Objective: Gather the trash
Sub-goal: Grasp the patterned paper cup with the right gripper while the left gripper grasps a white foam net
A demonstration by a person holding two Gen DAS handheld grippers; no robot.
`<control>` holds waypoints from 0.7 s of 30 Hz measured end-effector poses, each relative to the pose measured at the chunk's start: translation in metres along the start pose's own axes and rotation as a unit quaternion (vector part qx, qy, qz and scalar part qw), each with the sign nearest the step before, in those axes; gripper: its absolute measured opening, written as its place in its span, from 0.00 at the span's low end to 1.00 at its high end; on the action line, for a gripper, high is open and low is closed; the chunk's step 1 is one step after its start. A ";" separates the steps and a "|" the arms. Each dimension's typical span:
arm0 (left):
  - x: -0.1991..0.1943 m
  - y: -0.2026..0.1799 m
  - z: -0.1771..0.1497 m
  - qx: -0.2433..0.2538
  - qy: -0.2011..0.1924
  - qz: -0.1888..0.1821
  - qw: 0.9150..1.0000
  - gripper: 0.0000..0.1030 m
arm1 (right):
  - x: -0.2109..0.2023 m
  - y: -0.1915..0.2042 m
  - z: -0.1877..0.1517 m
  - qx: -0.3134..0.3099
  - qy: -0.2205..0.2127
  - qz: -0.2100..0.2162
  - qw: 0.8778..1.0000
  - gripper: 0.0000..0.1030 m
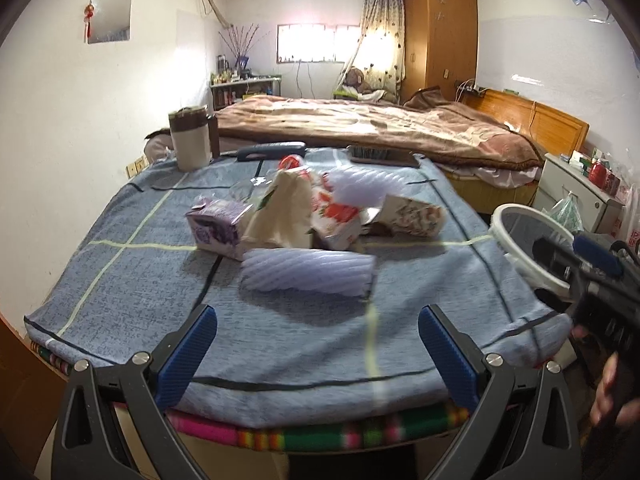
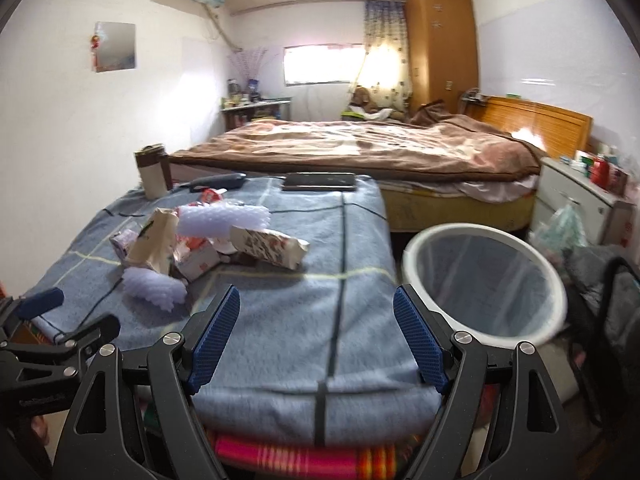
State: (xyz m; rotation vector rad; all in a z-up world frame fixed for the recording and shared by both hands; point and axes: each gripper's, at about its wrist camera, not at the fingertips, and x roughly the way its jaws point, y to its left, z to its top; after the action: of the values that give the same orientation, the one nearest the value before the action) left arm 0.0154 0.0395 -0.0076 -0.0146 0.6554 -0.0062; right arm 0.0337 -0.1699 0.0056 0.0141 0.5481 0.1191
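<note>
Blue blanket (image 2: pixel 280 320) covers the table, trash pile (image 1: pixel 304 216) mid-cloth; right of it, lined bin (image 2: pixel 484 284). Left gripper (image 1: pixel 318 352) and right gripper (image 2: pixel 316 336) gape wide, holding nothing.

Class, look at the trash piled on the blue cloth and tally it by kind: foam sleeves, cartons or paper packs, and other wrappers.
Foam sleeves: 2
Cartons or paper packs: 4
Red wrapper: 1
Total: 7, though the pile may hide more.

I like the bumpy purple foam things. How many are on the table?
2. One foam sleeve lies at the near edge of the trash pile; the other foam sleeve sits at the back, behind the cartons. More could hide under the pile.
</note>
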 end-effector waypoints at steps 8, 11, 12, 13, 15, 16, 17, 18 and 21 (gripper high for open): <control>0.033 0.031 0.010 0.017 0.024 -0.009 1.000 0.98 | 0.059 0.013 0.019 -0.040 0.042 0.051 0.997 0.78; 0.041 0.039 0.017 0.022 0.025 -0.005 0.999 0.98 | 0.078 0.015 0.025 -0.047 0.061 0.054 0.996 0.78; 0.044 0.041 0.019 0.021 0.029 -0.003 0.999 0.98 | 0.081 0.016 0.027 -0.052 0.064 0.056 0.995 0.78; 0.047 0.043 0.021 0.023 0.030 -0.003 0.999 0.98 | 0.086 0.018 0.028 -0.060 0.068 0.060 0.994 0.78; 0.050 0.041 0.023 0.037 0.030 -0.008 0.999 0.98 | 0.096 0.019 0.030 -0.070 0.077 0.068 0.992 0.78; 0.052 0.040 0.024 0.046 0.030 -0.016 0.998 0.98 | 0.101 0.020 0.031 -0.073 0.083 0.075 0.991 0.78; 0.054 0.036 0.026 0.059 0.032 -0.026 0.997 0.98 | 0.105 0.021 0.032 -0.077 0.090 0.085 0.989 0.78; 0.057 0.033 0.027 0.073 0.035 -0.034 0.996 0.98 | 0.109 0.021 0.033 -0.078 0.096 0.092 0.988 0.78; 0.071 0.026 0.030 0.099 0.051 -0.053 0.992 0.98 | 0.119 0.023 0.034 -0.086 0.113 0.109 0.984 0.78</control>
State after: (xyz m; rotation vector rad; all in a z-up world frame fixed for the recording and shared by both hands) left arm 0.0897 0.0653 -0.0272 0.1441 0.7538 -0.1751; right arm 0.1498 -0.1326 -0.0267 -0.1086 0.7607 0.3851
